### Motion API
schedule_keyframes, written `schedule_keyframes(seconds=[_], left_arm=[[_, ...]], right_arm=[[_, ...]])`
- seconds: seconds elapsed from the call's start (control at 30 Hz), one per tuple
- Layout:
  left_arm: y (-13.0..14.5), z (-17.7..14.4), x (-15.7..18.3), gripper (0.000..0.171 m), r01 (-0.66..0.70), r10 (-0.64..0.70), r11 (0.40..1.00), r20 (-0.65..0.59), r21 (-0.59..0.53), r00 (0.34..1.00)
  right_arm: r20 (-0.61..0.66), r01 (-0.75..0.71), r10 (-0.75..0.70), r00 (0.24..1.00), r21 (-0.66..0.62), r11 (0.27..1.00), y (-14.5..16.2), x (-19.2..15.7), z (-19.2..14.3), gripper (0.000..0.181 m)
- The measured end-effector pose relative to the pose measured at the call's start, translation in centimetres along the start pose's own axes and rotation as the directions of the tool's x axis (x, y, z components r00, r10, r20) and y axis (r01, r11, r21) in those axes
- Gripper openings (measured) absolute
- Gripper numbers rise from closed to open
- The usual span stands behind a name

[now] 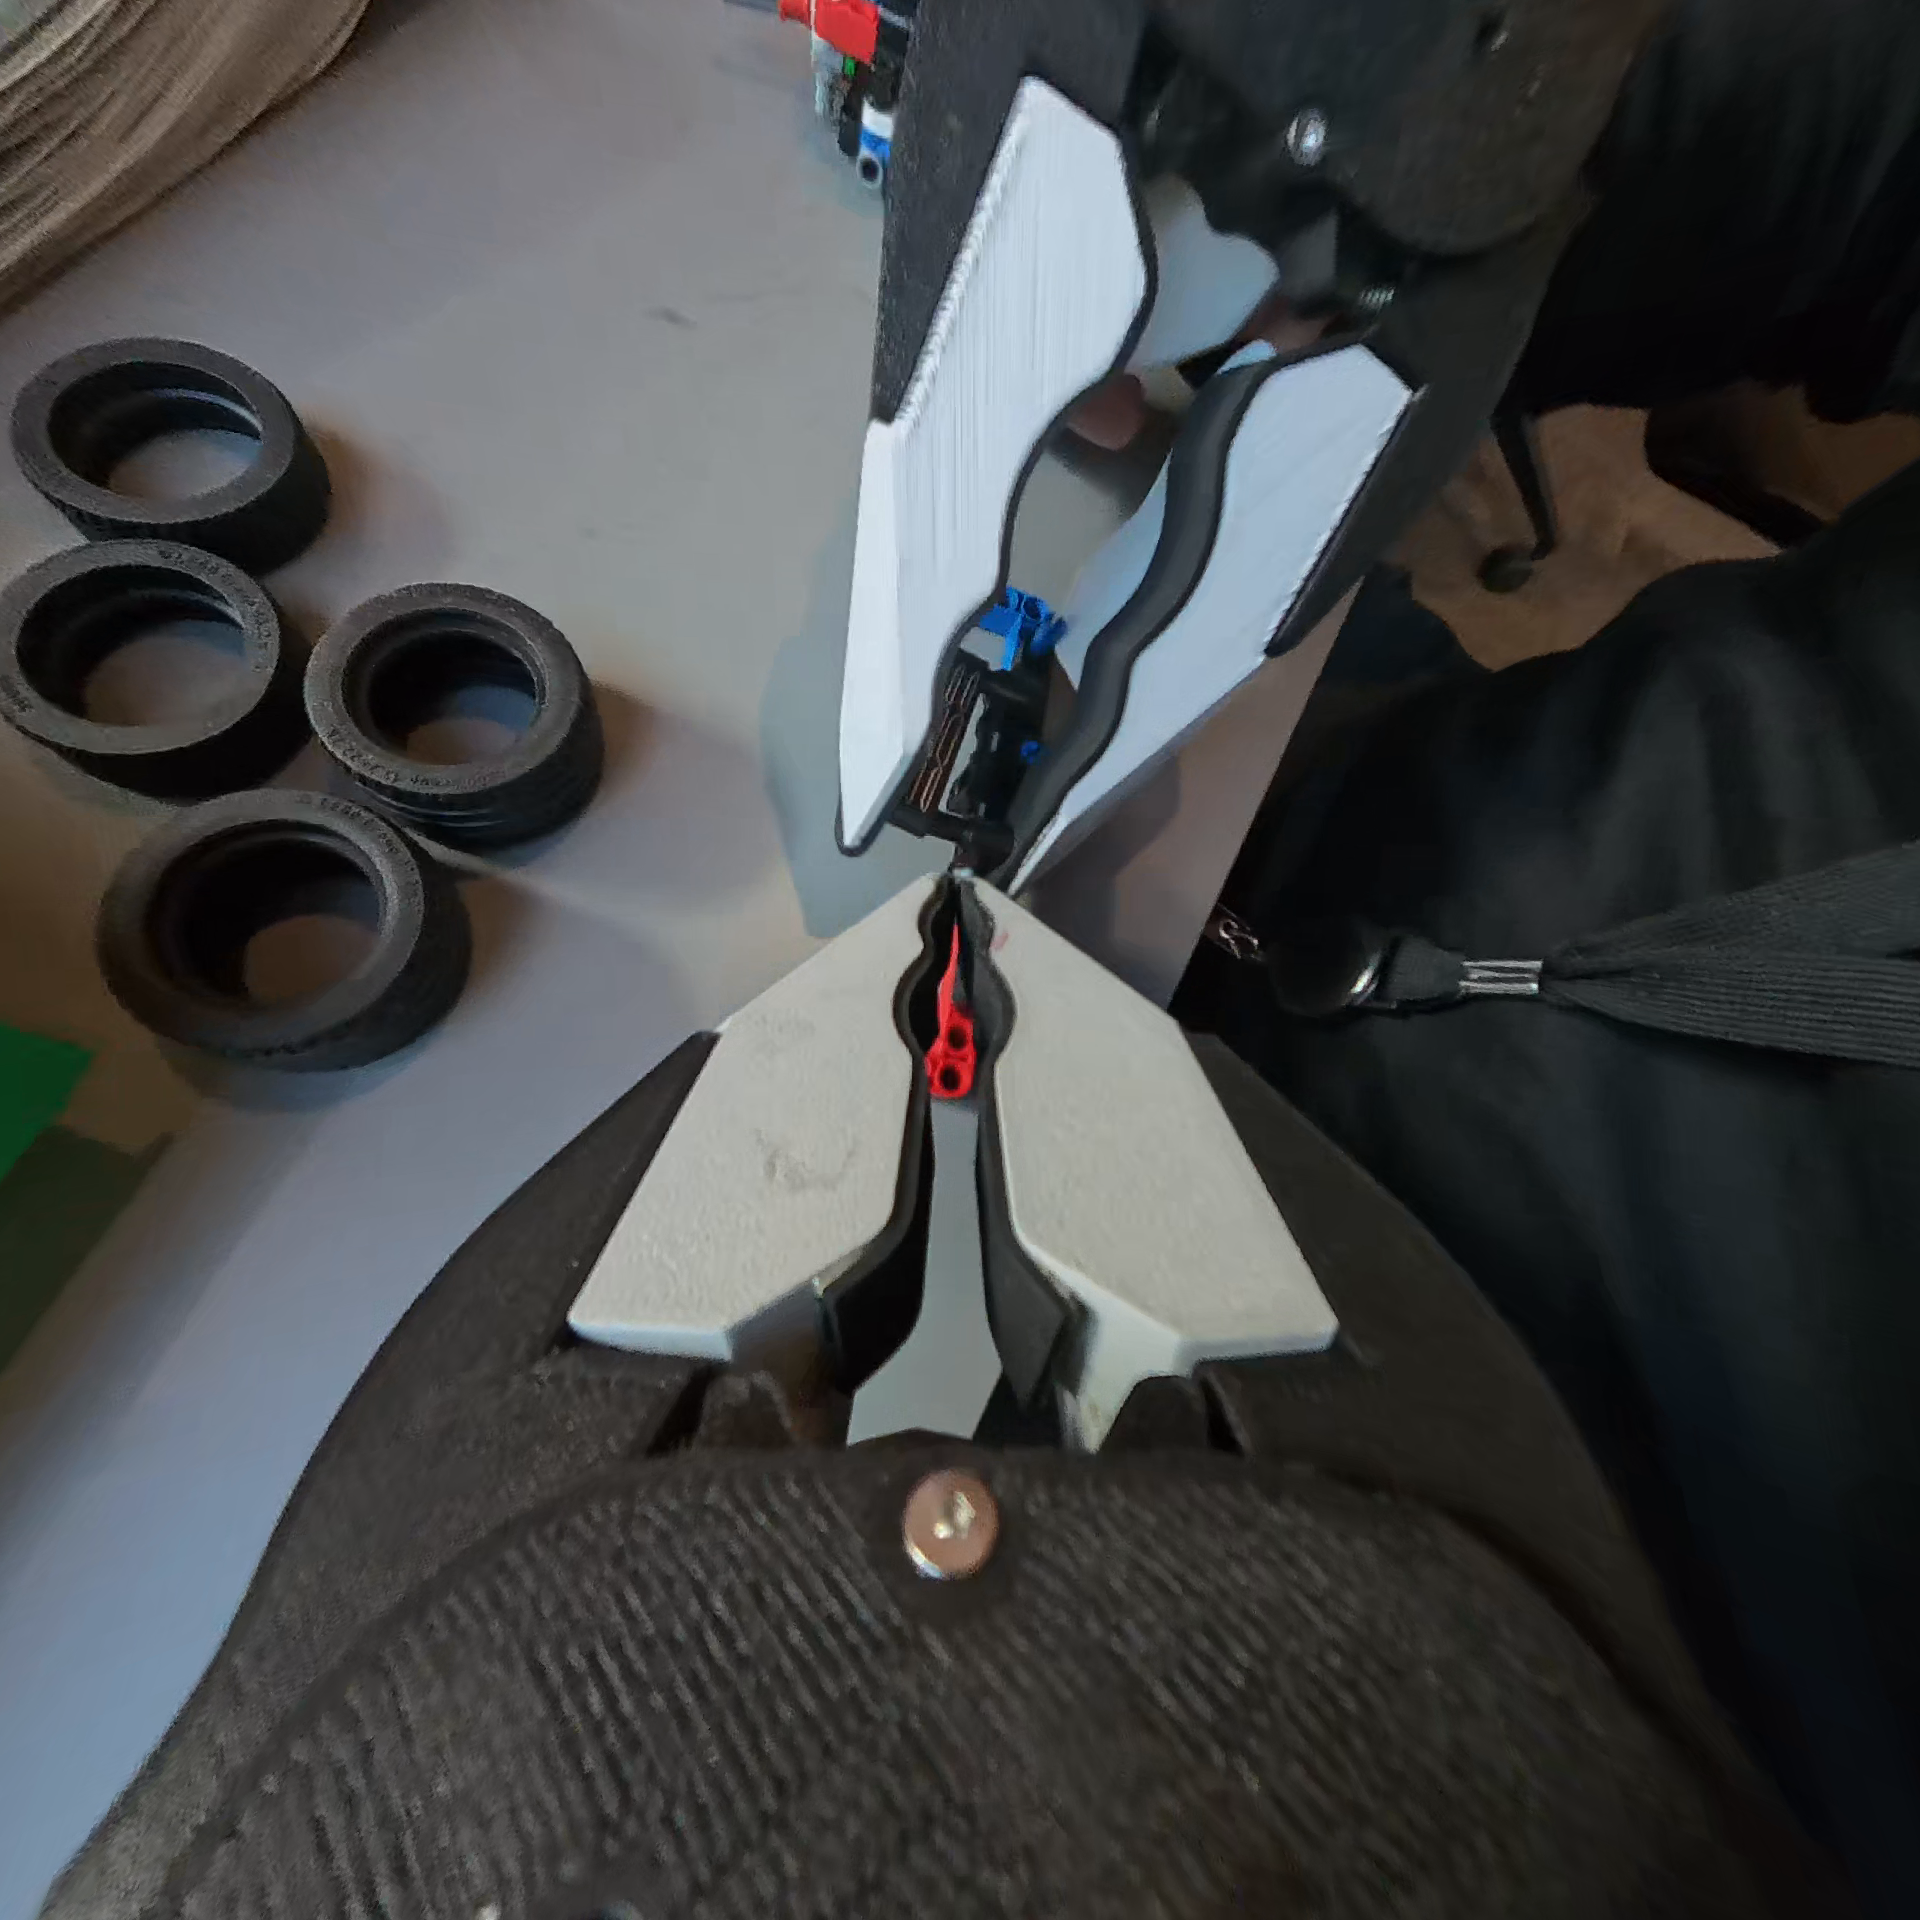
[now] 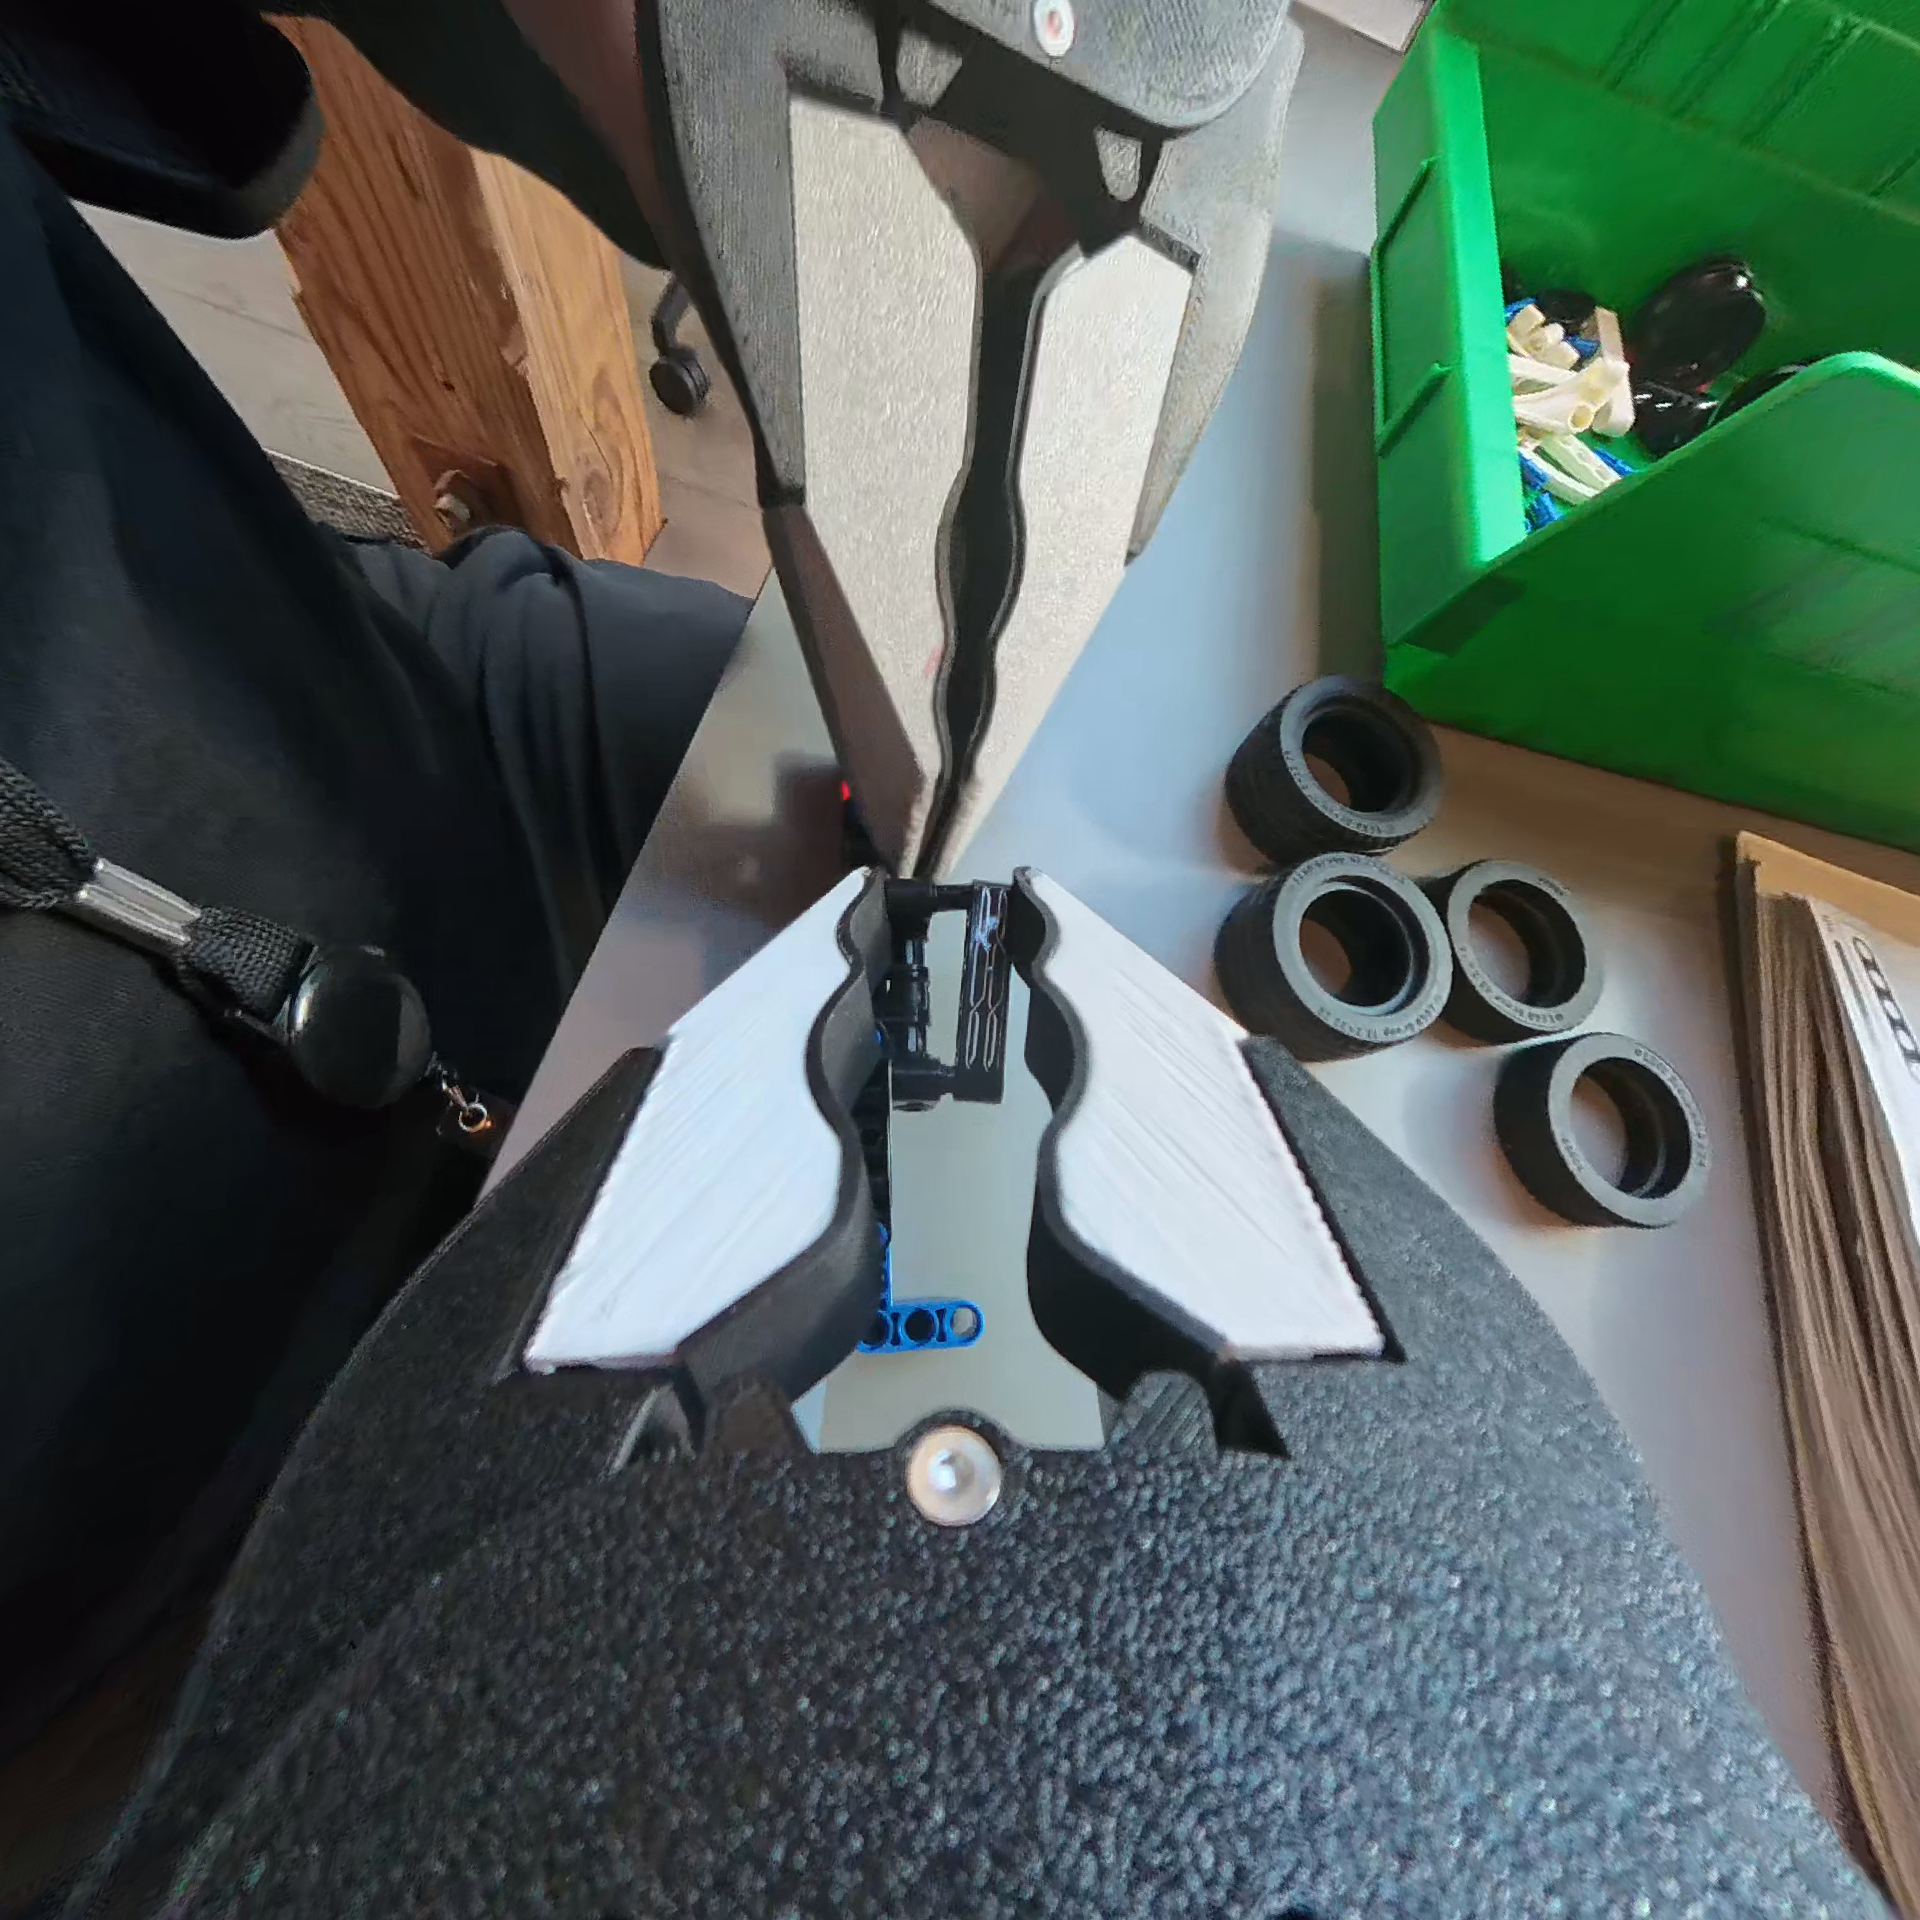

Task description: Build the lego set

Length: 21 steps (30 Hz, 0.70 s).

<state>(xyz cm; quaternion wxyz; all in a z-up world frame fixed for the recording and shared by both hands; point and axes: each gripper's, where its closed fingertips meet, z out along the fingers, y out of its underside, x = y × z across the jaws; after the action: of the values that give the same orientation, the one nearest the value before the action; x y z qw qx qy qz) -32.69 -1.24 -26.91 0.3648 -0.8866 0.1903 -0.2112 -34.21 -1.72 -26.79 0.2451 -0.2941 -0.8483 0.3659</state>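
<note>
My left gripper (image 1: 956, 888) has grey fingers and is shut on a small red lego piece (image 1: 950, 1029), which sits between the pads. My right gripper (image 2: 943, 883) has white fingers and is shut on a black lego assembly (image 2: 940, 997) with a blue beam (image 2: 920, 1325) at its rear end. The two grippers meet tip to tip above the table's edge. In the left wrist view the right gripper (image 1: 935, 847) comes down from the top with the black and blue assembly (image 1: 987, 727). In the right wrist view the left gripper (image 2: 928, 857) comes from above, and the red piece barely shows.
Several black tyres (image 1: 281, 925) lie on the grey table (image 1: 582, 312); they also show in the right wrist view (image 2: 1340, 956). A green bin (image 2: 1662, 582) of parts stands at the far right. A booklet stack (image 2: 1849, 1247) lies beside it. A partly built model (image 1: 857, 62) stands far off. A person in black clothing (image 1: 1558, 1247) sits at the edge. Both grippers' tips are close together, under 4 cm apart.
</note>
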Motion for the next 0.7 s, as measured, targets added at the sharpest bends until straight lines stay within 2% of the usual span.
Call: schedule_keyframes(seconds=[0.13,0.23,0.3,0.4,0.47,0.53,0.6,0.7], left_arm=[[-0.2,0.1,0.0,0.000,0.034,-0.033,0.999,-0.030,0.014,0.999],[-0.2,0.0,-0.4,0.000,0.078,-0.077,0.997,-0.061,0.014,0.995],[-0.6,-0.1,-1.1,0.000,0.105,-0.103,0.994,-0.060,0.031,0.993],[-1.4,-0.5,-1.0,0.000,0.061,-0.056,0.996,-0.072,0.066,0.996],[-1.7,-0.6,-1.1,0.000,0.025,-0.021,0.997,-0.051,0.078,0.998],[-2.0,-0.8,-2.3,0.000,-0.005,0.002,0.996,0.036,0.085,0.999],[-2.4,-1.4,-3.2,0.000,-0.035,0.025,0.992,0.084,0.121,0.996],[-2.0,-0.9,-2.6,0.000,-0.036,0.038,0.995,-0.016,0.095,0.999]], right_arm=[[-0.025,0.012,-0.012,1.000,-0.006,1.000,0.1,0.1,-0.1,0.023],[-0.021,-0.063,0.063,0.998,-0.001,0.998,0.2,0.4,0.1,0.023],[-0.065,-0.108,0.108,0.992,-0.003,0.994,0.6,1.5,-0.2,0.023],[-0.115,-0.103,0.106,0.988,0.034,0.994,0.3,2.1,-1.0,0.023],[-0.188,-0.016,0.023,0.982,0.038,0.999,0.0,2.3,-1.6,0.023],[-0.261,0.099,-0.097,0.960,-0.005,0.995,0.0,2.3,-1.9,0.024],[-0.284,0.167,-0.174,0.943,-0.047,0.985,0.5,1.9,-1.9,0.024],[-0.322,0.241,-0.245,0.915,-0.053,0.969,0.6,1.6,-2.1,0.024]])
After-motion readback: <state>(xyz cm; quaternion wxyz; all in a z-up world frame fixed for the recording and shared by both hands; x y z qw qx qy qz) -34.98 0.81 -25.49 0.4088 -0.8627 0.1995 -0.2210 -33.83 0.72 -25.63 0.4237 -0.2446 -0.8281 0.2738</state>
